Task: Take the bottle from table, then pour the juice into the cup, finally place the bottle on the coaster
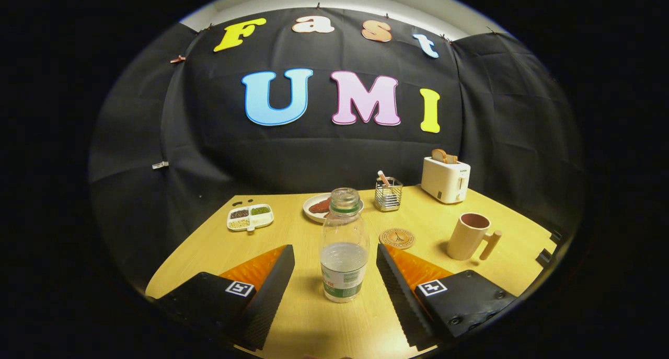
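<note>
bottle (344, 246) half full of clear liquid between wide-open tongs (335, 259), untouched, empty-looking cup (469, 235) beyond

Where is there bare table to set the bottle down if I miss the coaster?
The gripper is open with the bottle standing between its fingers. Bare table lies between the divided snack tray and the bottle, and between the coaster and the cup. The back is crowded: plate, wire holder, toaster.
</note>
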Demonstrator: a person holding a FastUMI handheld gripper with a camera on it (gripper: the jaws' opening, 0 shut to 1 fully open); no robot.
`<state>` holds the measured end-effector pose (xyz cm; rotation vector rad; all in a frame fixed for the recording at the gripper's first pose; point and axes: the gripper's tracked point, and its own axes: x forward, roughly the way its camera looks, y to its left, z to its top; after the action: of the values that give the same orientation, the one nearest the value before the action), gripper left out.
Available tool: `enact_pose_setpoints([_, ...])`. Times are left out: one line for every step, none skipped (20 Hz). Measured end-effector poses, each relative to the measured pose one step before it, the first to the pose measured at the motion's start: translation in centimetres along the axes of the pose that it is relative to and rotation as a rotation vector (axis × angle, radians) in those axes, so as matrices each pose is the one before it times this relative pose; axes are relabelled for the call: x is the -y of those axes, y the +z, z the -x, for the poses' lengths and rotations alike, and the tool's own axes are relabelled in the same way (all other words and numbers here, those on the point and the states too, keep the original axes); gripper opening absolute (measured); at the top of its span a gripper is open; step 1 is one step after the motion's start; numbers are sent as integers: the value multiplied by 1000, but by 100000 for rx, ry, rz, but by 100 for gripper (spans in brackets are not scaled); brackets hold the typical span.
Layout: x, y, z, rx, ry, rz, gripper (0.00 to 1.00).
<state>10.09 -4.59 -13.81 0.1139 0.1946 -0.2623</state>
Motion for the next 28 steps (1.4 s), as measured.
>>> enact_pose_setpoints([-45, -430, -492, -458, -1024, -165, 97])
enact_pose_setpoints([-41, -275, -537, -301, -1042, 83, 97])
enact_pose_setpoints([134, -268, -519, -206, -1445, 333, 97])
enact_pose_setpoints([146, -279, -442, -331, -1192, 465, 97])
enact_pose_setpoints([66, -323, -423, -457, -999, 608, 97])
enact_pose_setpoints([127, -201, -411, -312, -1039, 768, 97])
enact_pose_setpoints([113, -279, -307, -277, -793, 515, 97])
enact_pose_setpoints([66, -146, -448, -254, -443, 216, 97])
enact_pose_setpoints([-8, -231, -276, -278, -311, -4, 97])
enact_pose_setpoints([-47, -87, -348, -107, -209, -72, 97])
enact_pose_setpoints([-33, -127, -309, -12, -31, 8, 97])
enact_pose_setpoints([11, -119, -291, -221, -316, 495, 97])
enact_pose_setpoints([78, -130, -209, -413, -495, 511, 97])
enact_pose_setpoints([33, -89, -321, -322, -330, 87, 97])
enact_pose_setpoints([-23, -149, -28, -86, -317, -90, 97])
enact_pose_setpoints([116, 15, -169, -72, -435, -154, 97])
enact_pose_setpoints([84, 23, -183, 48, -196, -368, 97])
enact_pose_setpoints([-50, 90, -110, 275, 212, -364, 97])
enact_pose_setpoints([6, -51, -245, -146, 311, -42, 97])
enact_pose_setpoints([-101, -188, -207, -537, 674, 191, 97])
enact_pose_setpoints([164, -123, -90, -309, -254, 599, 97])
enact_pose_setpoints([114, -96, -159, -438, -412, 325, 96])
enact_pose_setpoints([50, -134, -97, -354, 37, -112, 94])
enact_pose_setpoints([-53, 26, -190, 193, 296, -762, 86])
enact_pose_setpoints([67, 48, 48, 82, -295, -927, 81])
enact_pose_setpoints([23, -45, -80, -445, 34, -734, 80])
enact_pose_setpoints([-12, -51, -27, -712, 180, -718, 79])
enact_pose_setpoints([78, 15, 89, -793, -129, -916, 78])
